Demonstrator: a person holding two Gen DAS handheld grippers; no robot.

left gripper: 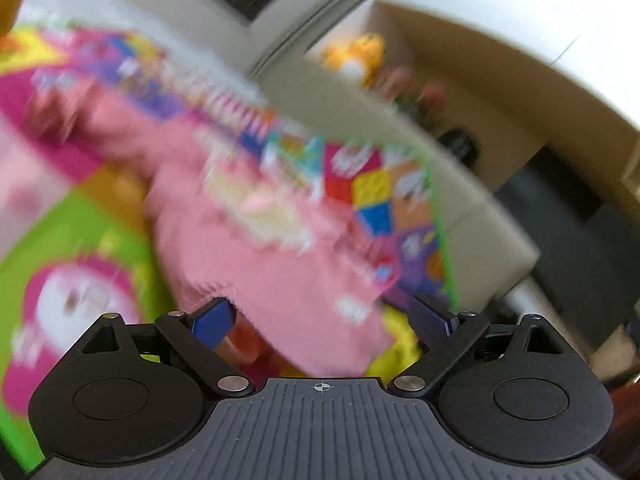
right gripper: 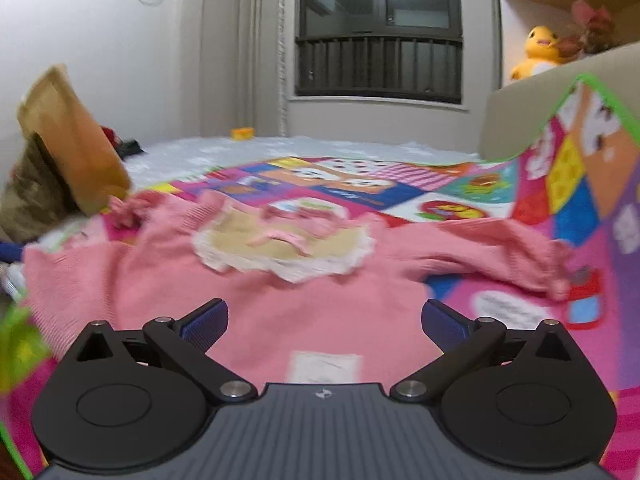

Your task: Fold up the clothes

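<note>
Right gripper (right gripper: 324, 318) hangs low over the pink sweater (right gripper: 280, 304), fingers spread wide, pinching nothing! Sweater lies flat on the colourful play mat (right gripper: 560, 200), lace collar (right gripper: 280, 248) toward 12 o'clock, sleeves running 9 to 3. Left gripper (left gripper: 322, 320) is spread too and empty, its view blurred. Only the right view shows the window (right gripper: 380, 28) and yellow duck toy (right gripper: 538, 52) clearly.

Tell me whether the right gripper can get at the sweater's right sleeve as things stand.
Probably yes. The right gripper is open over the sweater, and the sleeve lies flat on the mat with nothing on it.
</note>
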